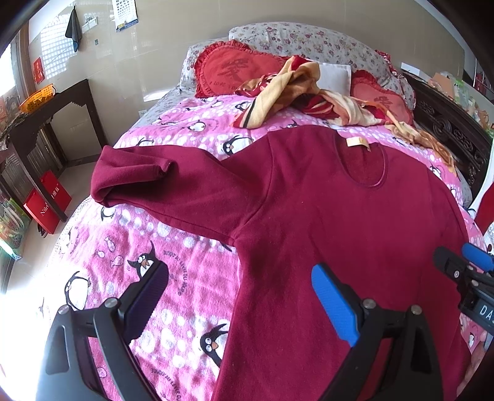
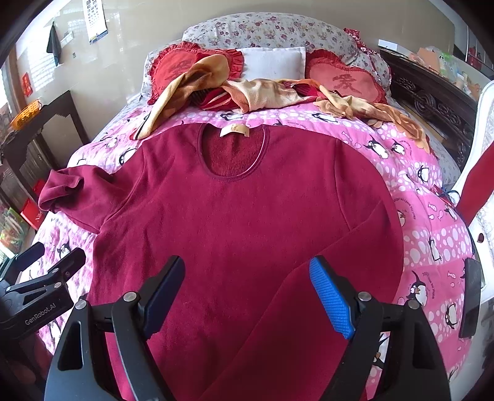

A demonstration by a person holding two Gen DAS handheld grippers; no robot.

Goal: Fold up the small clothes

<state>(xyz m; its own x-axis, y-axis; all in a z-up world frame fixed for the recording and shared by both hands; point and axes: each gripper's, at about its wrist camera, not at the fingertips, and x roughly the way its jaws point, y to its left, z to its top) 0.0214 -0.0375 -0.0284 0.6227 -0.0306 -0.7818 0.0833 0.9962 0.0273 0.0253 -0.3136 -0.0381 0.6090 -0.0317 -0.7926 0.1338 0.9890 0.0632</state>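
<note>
Right wrist view looks down on a dark red long-sleeved top (image 2: pixel 234 216) spread flat, front up, neckline away from the camera, on a pink penguin-print blanket (image 2: pixel 432 222) covering the bed. One sleeve is folded in across the body near the lower hem; the other sleeve (image 2: pixel 71 188) lies out to the side with its cuff turned back. The right gripper (image 2: pixel 247 293) hovers over the lower body of the top, jaws wide apart and holding nothing. The left gripper (image 1: pixel 237 293) hangs over the garment's side edge, jaws equally spread and empty, one finger over blanket, the other over cloth.

Beyond the neckline lies a crumpled yellow-and-red cloth (image 2: pixel 256 92), then two red heart-shaped cushions (image 2: pixel 342 80), a white pillow (image 2: pixel 271 63) and a floral pillow (image 2: pixel 271 29).

Left wrist view alone shows the floor, with red boxes (image 1: pixel 46 200) beside a dark wooden side table (image 1: pixel 52 123) carrying an orange basket (image 1: pixel 37 97), and a wall calendar (image 1: pixel 126 15).
</note>
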